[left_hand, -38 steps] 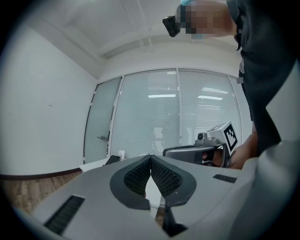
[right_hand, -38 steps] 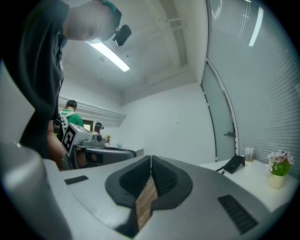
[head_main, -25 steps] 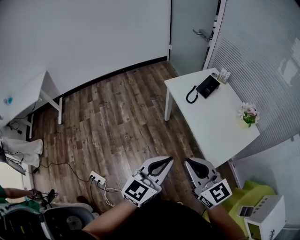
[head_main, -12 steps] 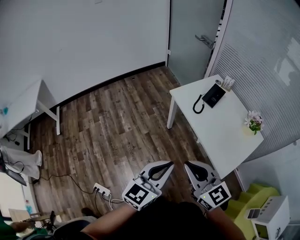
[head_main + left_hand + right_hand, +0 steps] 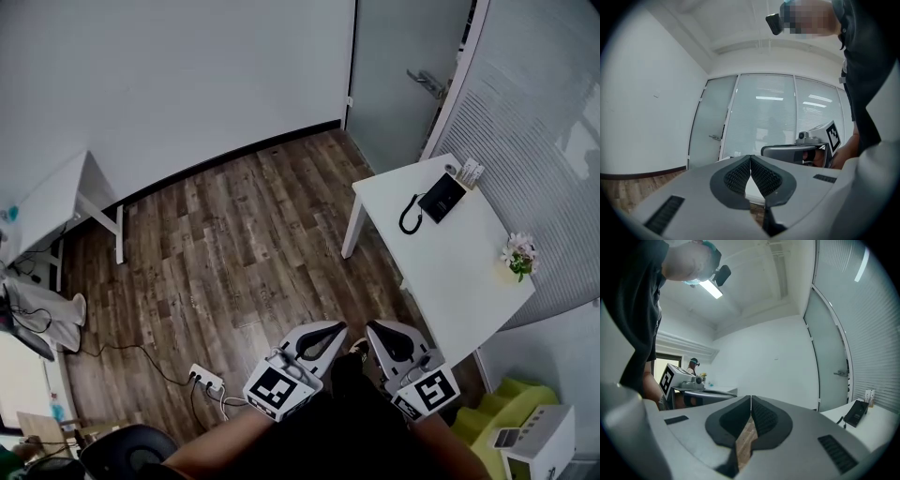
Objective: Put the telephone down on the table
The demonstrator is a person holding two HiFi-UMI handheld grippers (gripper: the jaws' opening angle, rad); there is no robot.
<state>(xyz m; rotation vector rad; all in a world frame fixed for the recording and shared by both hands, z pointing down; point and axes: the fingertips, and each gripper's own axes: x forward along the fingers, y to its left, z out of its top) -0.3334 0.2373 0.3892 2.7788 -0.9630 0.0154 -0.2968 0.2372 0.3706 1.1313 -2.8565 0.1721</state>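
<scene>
Well apart from telephone (image 5: 441, 199) on counter (image 5: 457, 281).
Holding left claw (image 5: 329, 326), right claw (image 5: 379, 327) clenched empty, level, for the approach.

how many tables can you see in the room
2. The right table, white, stands near the door and bears the telephone. The left table, also white, is at the head view's left edge, partly cut off; others may be out of view.
</scene>
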